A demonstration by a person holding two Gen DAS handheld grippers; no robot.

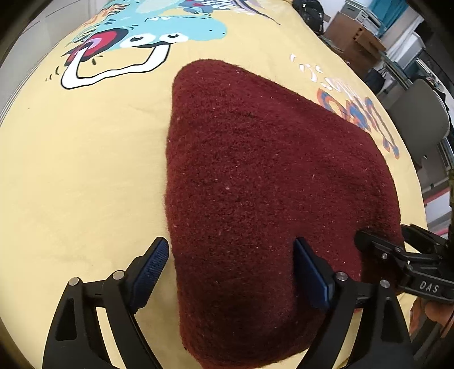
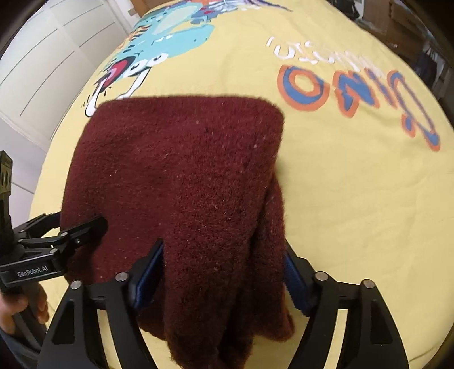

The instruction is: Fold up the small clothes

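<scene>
With both claws spread wide, the left claw (image 1: 229,272) and right claw (image 2: 224,275) straddle the near edge of the folded maroon garment (image 1: 255,170), which lies flat on the yellow printed surface (image 1: 85,170), apparently released after a fold.

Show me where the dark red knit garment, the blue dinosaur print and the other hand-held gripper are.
dark red knit garment (image 1: 269,176), left wrist view, middle of its top layer
blue dinosaur print (image 1: 181,25), left wrist view, its head
right hand-held gripper (image 1: 380,238), left wrist view, between its fingertips at the garment's edge
</scene>
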